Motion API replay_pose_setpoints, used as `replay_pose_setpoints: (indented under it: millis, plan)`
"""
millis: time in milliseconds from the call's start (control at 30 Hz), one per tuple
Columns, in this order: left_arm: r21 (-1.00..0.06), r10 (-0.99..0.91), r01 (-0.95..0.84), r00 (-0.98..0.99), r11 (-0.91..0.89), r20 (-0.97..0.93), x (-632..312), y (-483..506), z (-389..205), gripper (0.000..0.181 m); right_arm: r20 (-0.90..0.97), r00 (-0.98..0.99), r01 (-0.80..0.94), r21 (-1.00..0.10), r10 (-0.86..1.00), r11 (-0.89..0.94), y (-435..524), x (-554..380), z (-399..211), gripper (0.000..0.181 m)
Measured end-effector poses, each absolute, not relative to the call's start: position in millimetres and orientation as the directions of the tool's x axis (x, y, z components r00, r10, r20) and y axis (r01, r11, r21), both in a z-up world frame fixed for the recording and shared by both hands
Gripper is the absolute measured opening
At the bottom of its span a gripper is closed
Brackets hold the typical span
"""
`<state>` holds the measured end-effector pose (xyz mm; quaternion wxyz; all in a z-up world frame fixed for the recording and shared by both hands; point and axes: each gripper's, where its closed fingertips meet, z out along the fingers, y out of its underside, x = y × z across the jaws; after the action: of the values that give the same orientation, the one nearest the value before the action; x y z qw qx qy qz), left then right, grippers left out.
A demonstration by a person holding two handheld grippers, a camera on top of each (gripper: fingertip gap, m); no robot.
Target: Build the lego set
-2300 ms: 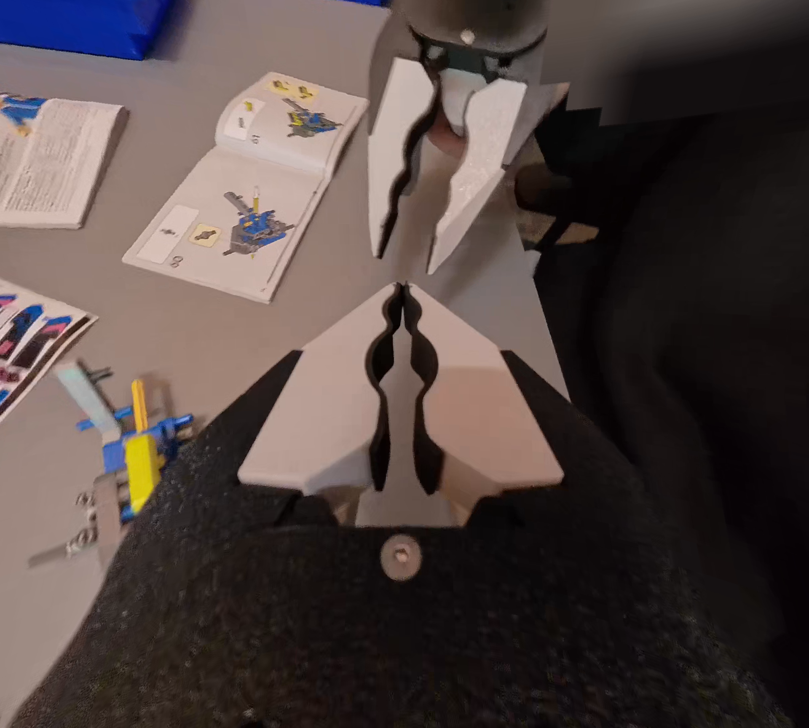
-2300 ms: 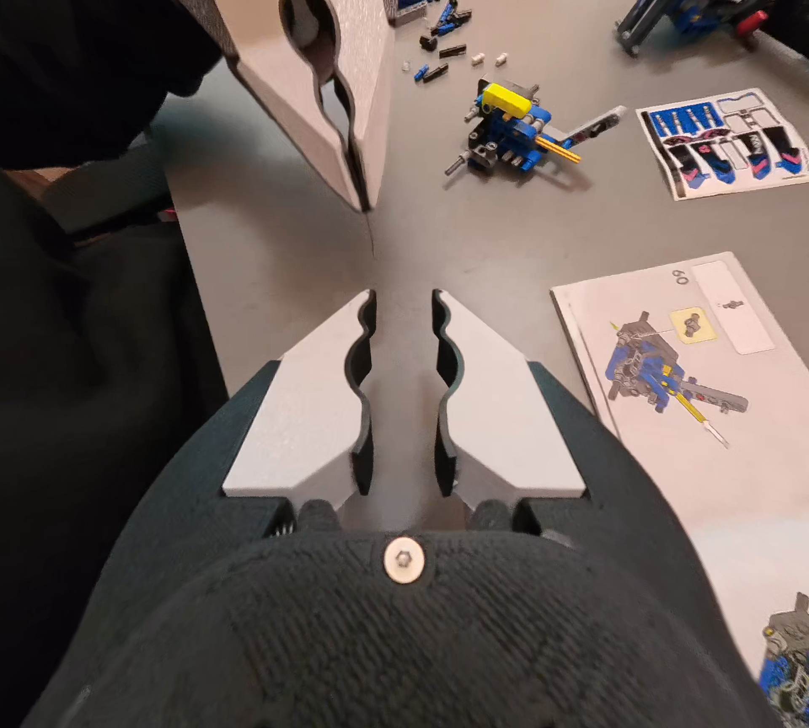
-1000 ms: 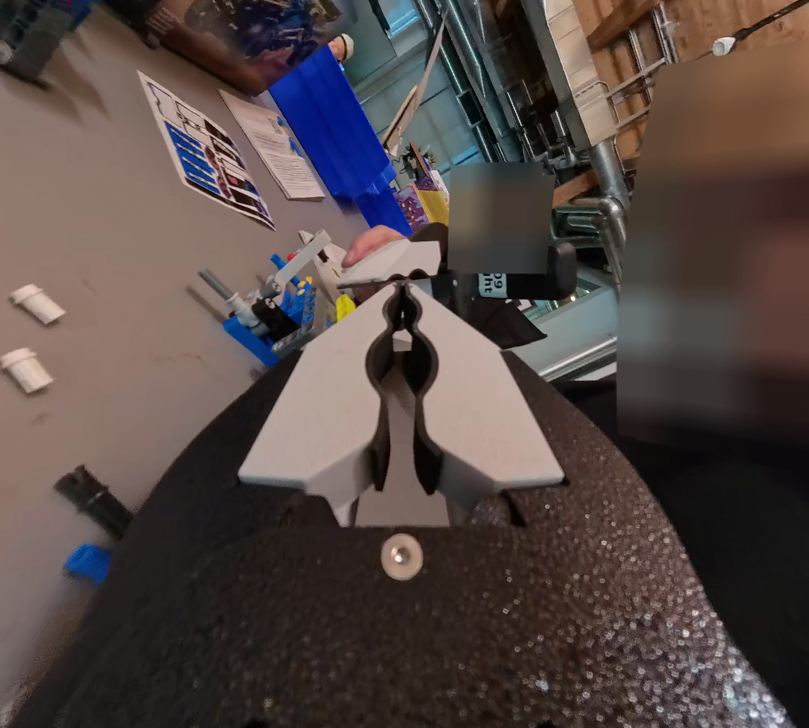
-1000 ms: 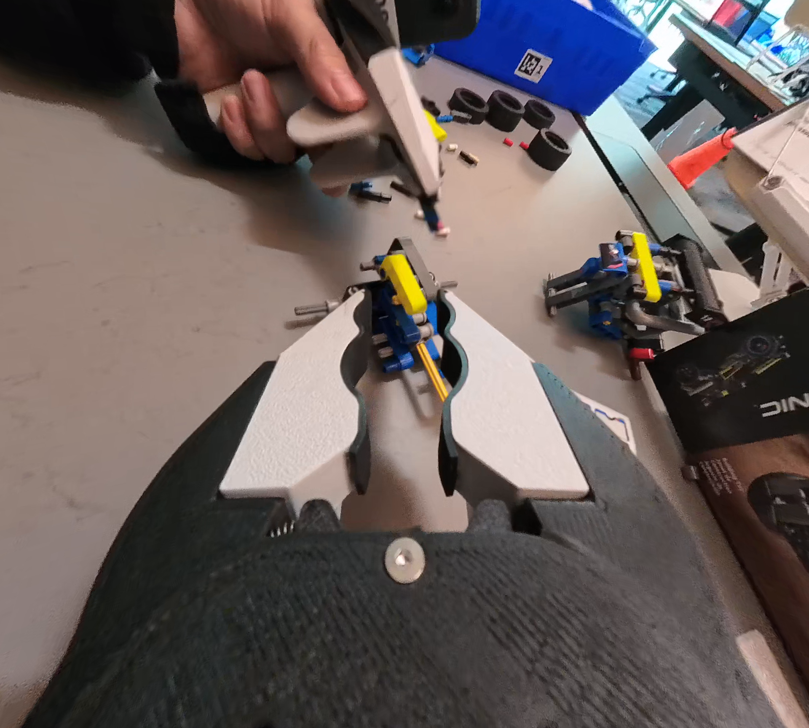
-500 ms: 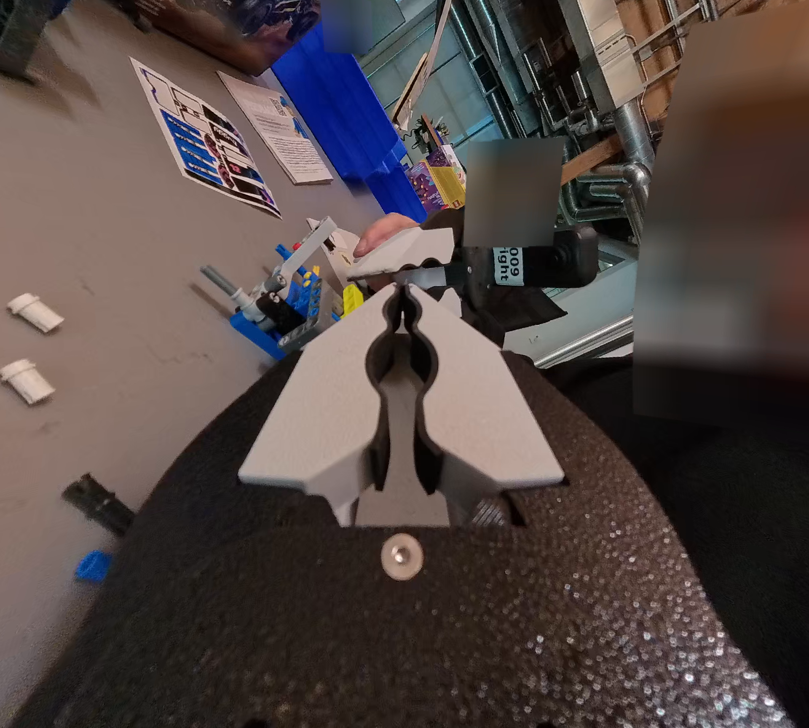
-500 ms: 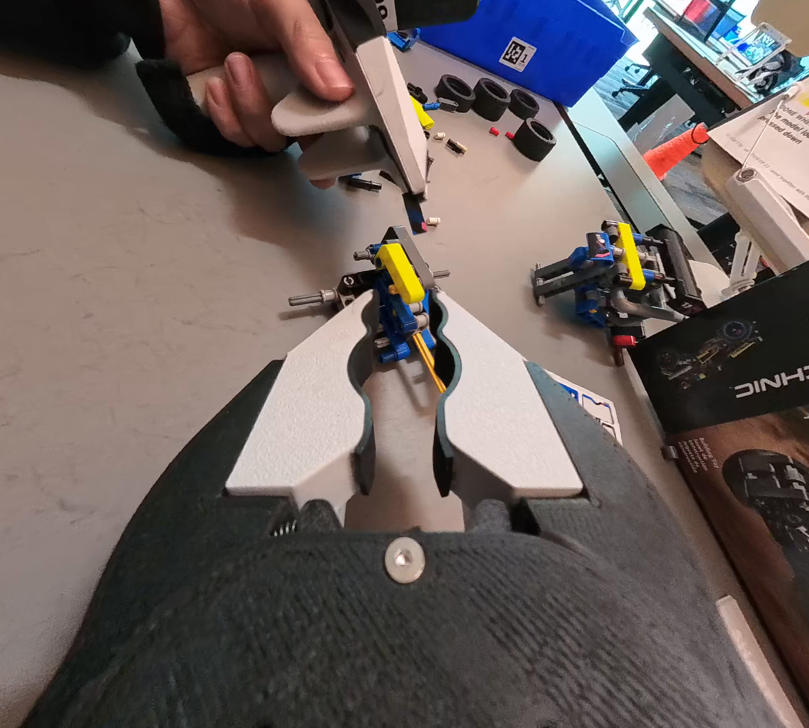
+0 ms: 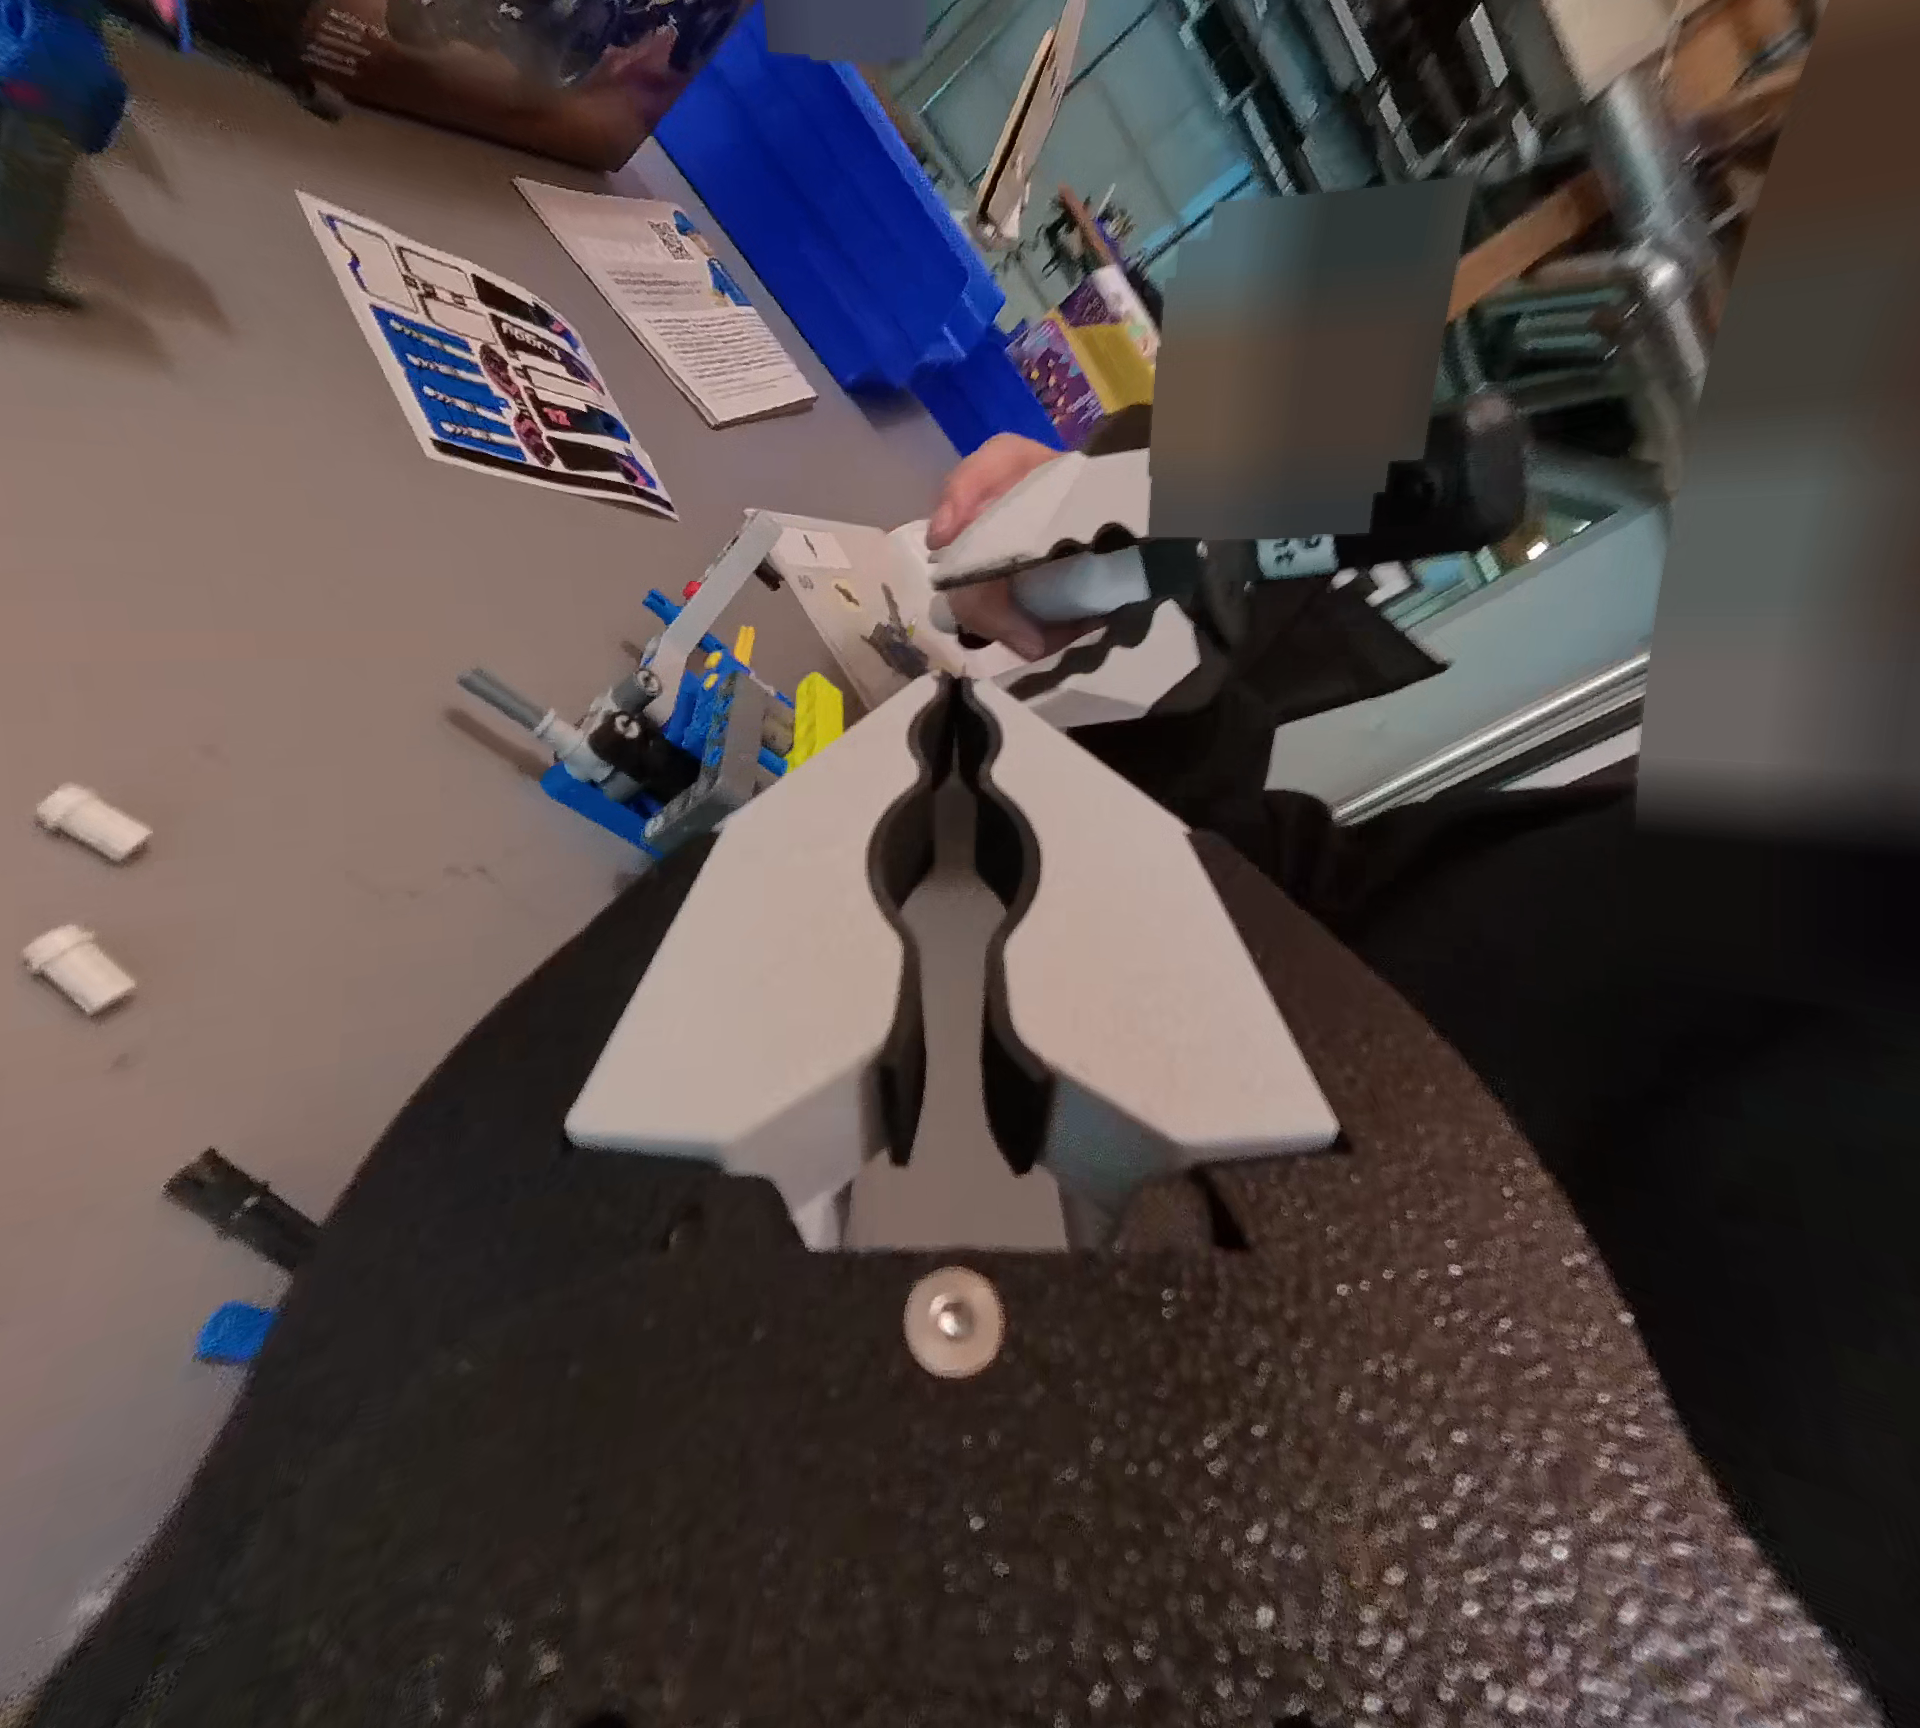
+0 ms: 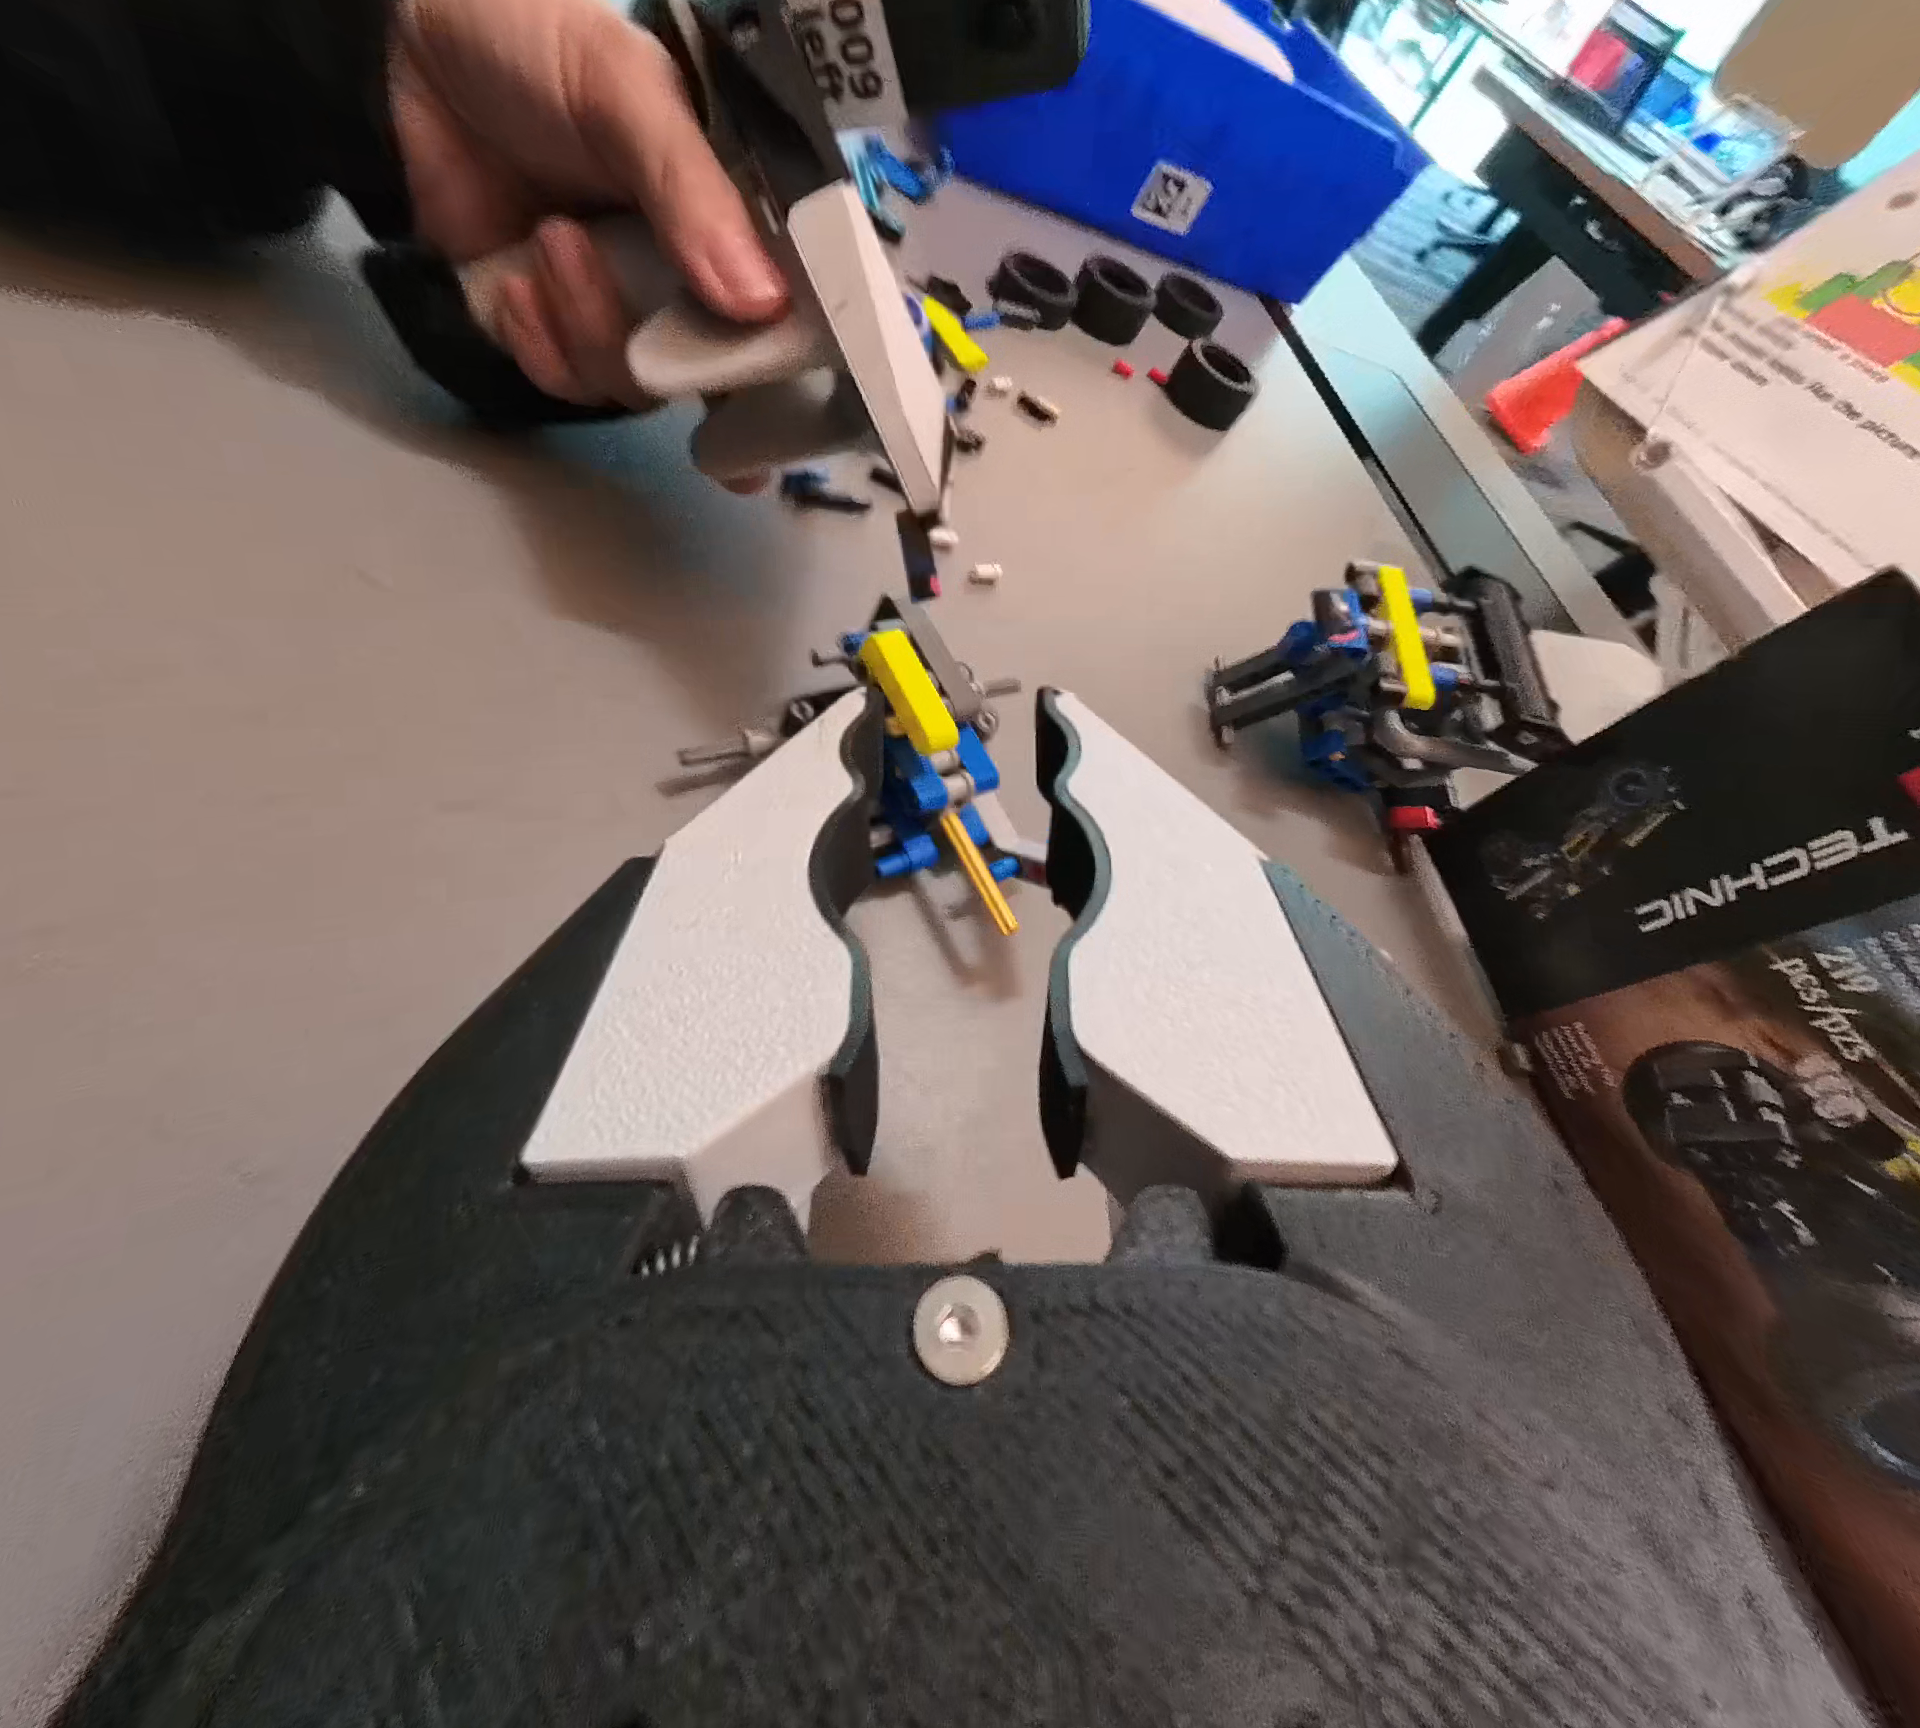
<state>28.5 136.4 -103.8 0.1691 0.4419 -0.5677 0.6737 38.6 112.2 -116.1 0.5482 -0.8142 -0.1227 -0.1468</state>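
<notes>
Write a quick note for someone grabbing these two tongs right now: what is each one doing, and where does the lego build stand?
Right tongs: open, straddling the small blue-and-yellow assembly on the grey table, not clamped on it.
Left tongs: shut, apparently empty, raised just beyond that assembly.
A larger subassembly sits to the right; four black tires and loose small pieces lie farther back, near the blue bin.
Done: two partial subassemblies.
Left: grip the small one, add pieces, join them, fit the tires.

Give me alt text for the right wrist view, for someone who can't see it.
The right gripper, fingers open, straddles a small blue and yellow lego assembly on a grey table. Beyond it a hand holds the left gripper, fingers shut, near scattered small pieces, four black tyres and a second assembly.
</notes>
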Motion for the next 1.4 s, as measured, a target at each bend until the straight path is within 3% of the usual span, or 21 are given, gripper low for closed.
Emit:
replay_pose_setpoints:
  millis: [167,300,400,567,700,1400]
  plan:
    - [-0.758,-0.407,-0.63,-0.656,-0.168,0.636,27.9,143.3,-79.6,0.0,0.135,0.985,0.163,-0.932,0.109,-0.324,100.0,23.3,-97.8,0.026]
    - [-0.845,-0.491,-0.411,-0.688,-0.342,0.534,33.3,141.9,-36.5,0.0,-0.11,0.994,-0.106,-0.983,0.013,-0.15,114.6,30.8,-74.9,0.025]
    - [-0.763,-0.441,-0.288,-0.677,-0.578,0.589,24.7,141.9,-13.0,0.0,-0.238,0.969,-0.241,-0.969,0.06,0.054,123.9,19.0,-46.9,0.027]
    - [-0.636,-0.361,-0.18,-0.695,-0.75,0.622,13.0,140.6,-6.7,0.0,-0.377,0.919,-0.394,-0.88,0.114,0.265,122.2,16.0,-16.5,0.018]
    - [-0.614,-0.381,-0.1,-0.704,-0.783,0.6,9.3,142.5,-3.1,0.0,-0.424,0.894,-0.449,-0.842,0.147,0.3,124.3,11.3,-15.5,0.014]
    - [-0.661,-0.421,-0.093,-0.703,-0.745,0.573,11.1,123.0,-12.2,0.0,-0.491,0.85,-0.526,-0.775,0.192,0.35,127.5,8.1,-14.2,0.0]
